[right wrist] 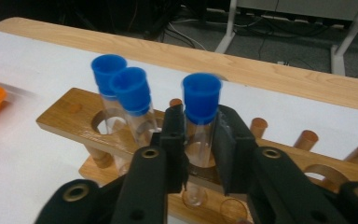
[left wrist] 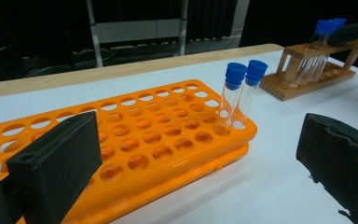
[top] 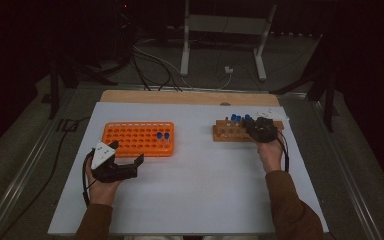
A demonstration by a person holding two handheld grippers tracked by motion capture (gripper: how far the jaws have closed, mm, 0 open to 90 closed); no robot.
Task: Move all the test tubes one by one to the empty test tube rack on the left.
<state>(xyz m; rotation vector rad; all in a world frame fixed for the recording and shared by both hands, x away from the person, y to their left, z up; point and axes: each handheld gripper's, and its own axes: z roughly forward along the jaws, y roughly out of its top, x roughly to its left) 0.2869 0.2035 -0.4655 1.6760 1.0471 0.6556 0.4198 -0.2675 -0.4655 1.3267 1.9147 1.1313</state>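
**3 tubes left in the wooden rack**

Right claw clamps 1 capped tube standing in the wooden rack. Next: lift straight up, carry to the orange rack holding 2. Left claw waits open on the bench.

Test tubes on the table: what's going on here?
A person is working with blue-capped test tubes and two racks. The right tool is shut on one capped tube standing in the wooden rack, beside two other tubes. The left tool rests open by the orange rack, which holds two capped tubes.
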